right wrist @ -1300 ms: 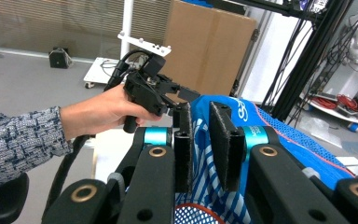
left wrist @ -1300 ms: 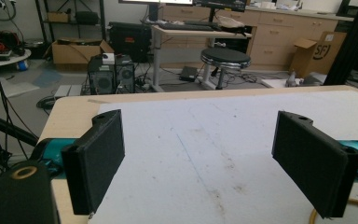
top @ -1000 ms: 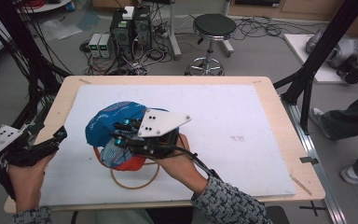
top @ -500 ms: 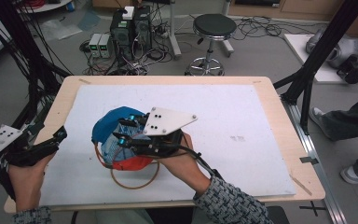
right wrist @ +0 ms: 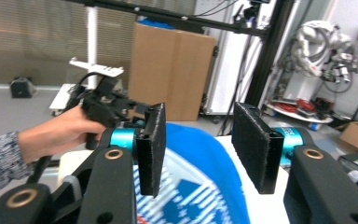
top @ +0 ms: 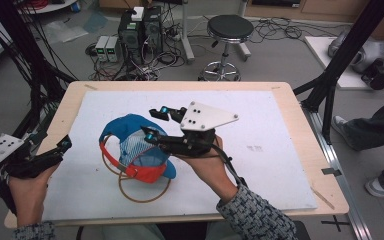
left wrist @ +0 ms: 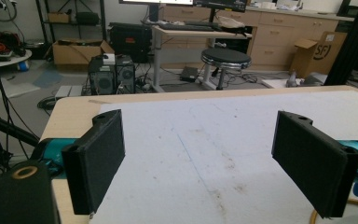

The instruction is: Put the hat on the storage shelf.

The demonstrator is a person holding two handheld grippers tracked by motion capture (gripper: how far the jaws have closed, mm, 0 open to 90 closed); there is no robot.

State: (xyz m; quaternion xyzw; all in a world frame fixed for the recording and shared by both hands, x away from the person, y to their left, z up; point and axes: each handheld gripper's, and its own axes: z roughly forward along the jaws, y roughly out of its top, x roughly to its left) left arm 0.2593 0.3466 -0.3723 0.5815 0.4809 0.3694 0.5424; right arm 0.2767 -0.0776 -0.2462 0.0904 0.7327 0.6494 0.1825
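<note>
High view: the cap [top: 136, 150], blue with a red brim, lies toward the tabletop's near left corner, and the right gripper [top: 156, 124], its jaws just opening with nothing between them, hangs beside it. Looks set down; withdrawing remains.

Left gripper view: left gripper [left wrist: 198, 161] spread wide over bare mat.

Right gripper view: pads [right wrist: 151, 147] clear above the cap.

Black claws [top: 155, 122] with teal joints, white triangular top plates, speckled grey knit sleeves [top: 252, 215].
</note>
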